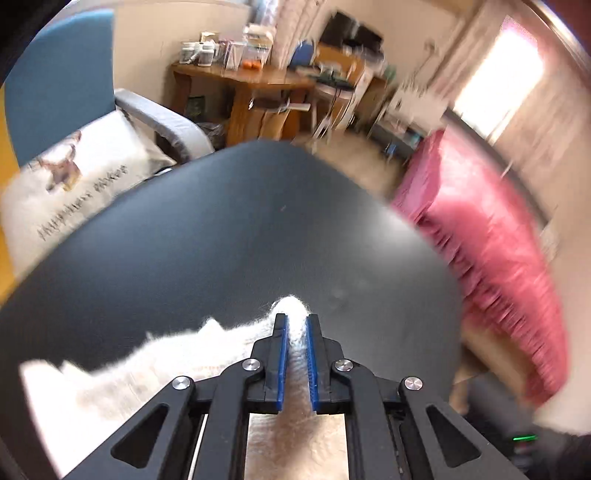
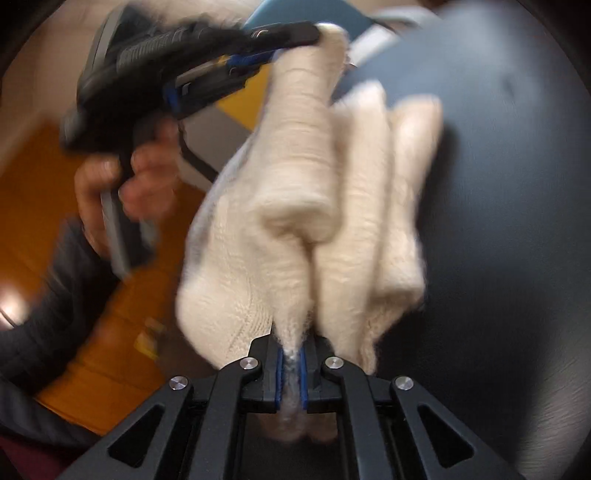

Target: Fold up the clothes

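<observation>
A cream knitted garment (image 2: pixel 295 206) hangs bunched between both grippers above the dark round table (image 2: pixel 498 184). In the right wrist view my right gripper (image 2: pixel 291 352) is shut on a pinch of the knit at the bottom of the picture. The left gripper (image 2: pixel 314 35) shows there at the upper left, clamped on the garment's far end, with a hand around its handle. From the left wrist camera, that left gripper (image 1: pixel 295 321) has its blue pads (image 1: pixel 282 339) pressed on a ridge of the cream garment (image 1: pixel 147 362), which trails off to the left over the table (image 1: pixel 203 221).
A blue armchair (image 1: pixel 59 81) with a white printed cushion (image 1: pixel 74 184) stands beyond the table's left side. A pink-covered bed (image 1: pixel 491 236) lies to the right. A cluttered wooden desk (image 1: pixel 251 81) sits at the back wall. The floor is orange wood (image 2: pixel 44 177).
</observation>
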The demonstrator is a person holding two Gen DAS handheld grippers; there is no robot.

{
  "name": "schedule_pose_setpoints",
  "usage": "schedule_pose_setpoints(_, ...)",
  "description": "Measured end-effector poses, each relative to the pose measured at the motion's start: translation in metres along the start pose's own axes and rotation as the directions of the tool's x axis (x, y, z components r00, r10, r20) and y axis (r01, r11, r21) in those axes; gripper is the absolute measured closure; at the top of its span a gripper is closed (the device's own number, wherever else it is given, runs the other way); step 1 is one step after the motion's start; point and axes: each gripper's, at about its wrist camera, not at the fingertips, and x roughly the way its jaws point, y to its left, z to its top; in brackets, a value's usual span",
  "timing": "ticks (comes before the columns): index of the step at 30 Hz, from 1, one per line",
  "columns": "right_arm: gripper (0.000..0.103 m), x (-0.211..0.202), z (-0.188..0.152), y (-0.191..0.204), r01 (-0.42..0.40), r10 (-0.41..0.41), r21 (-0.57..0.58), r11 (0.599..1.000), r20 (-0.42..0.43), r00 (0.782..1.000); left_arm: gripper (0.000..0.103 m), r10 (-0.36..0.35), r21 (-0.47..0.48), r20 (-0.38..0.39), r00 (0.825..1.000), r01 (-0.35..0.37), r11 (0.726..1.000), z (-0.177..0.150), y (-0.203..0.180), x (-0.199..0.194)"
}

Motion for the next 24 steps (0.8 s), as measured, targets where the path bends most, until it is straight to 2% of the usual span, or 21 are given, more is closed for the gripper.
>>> schedule_pose_setpoints(1,0.101,0.003,-0.001,-0.01,-0.028,0.027,0.054,0.998,0.005,1.0,0.094,0.005,0.008,0.001,1.0,-0.005,1.0,-0.004,-0.002,0.007)
schedule_pose_setpoints(5,0.101,0.007,0.004,0.0,0.029,-0.029,0.014,0.999,-0.011,1.0,0.092,0.001,0.011,-0.084,0.996,0.0,1.0,-0.021,-0.008,0.049)
schedule_pose_setpoints(7,0.098,0.006,0.008,0.004,0.037,-0.037,0.002,0.999,-0.015,0.999,0.091,-0.036,-0.052,-0.051,0.998,0.033,0.998,-0.02,-0.003,0.04)
schedule_pose_setpoints(8,0.095,0.006,0.01,0.007,0.04,-0.04,-0.005,0.999,-0.016,0.999,0.086,-0.069,-0.098,-0.03,0.997,0.066,0.993,-0.018,0.001,0.031)
schedule_pose_setpoints(9,0.093,0.003,0.012,0.011,0.057,-0.057,-0.024,0.998,-0.012,0.998,0.076,-0.091,-0.128,-0.005,0.996,0.089,0.988,-0.016,0.005,0.02)
schedule_pose_setpoints(11,0.079,-0.003,0.017,0.02,0.087,-0.086,-0.063,0.994,0.009,0.996,0.069,-0.074,-0.137,0.042,0.996,0.079,0.987,-0.015,0.011,-0.009)
schedule_pose_setpoints(14,0.073,-0.012,0.033,0.032,0.124,-0.118,-0.094,0.988,0.067,0.991,0.059,-0.001,-0.117,0.095,0.995,0.012,0.993,-0.026,0.022,-0.051)
schedule_pose_setpoints(17,0.068,-0.02,0.048,0.043,0.155,-0.14,-0.119,0.981,0.121,0.983,0.058,0.053,-0.118,0.128,0.99,-0.038,0.992,-0.059,0.03,-0.089)
schedule_pose_setpoints(18,0.068,-0.017,0.053,0.042,0.128,-0.115,-0.105,0.986,0.119,0.986,0.058,0.073,-0.108,0.136,0.988,-0.059,0.992,-0.073,0.031,-0.101)
schedule_pose_setpoints(21,0.067,0.011,0.056,0.043,0.144,-0.137,-0.058,0.988,0.106,0.985,0.058,0.118,-0.065,0.137,0.983,-0.11,0.992,-0.111,0.027,-0.123)
schedule_pose_setpoints(24,0.066,0.036,0.059,0.043,0.163,-0.161,-0.011,0.987,0.091,0.983,0.058,0.13,-0.04,0.117,0.985,-0.126,0.991,-0.157,0.028,-0.137)
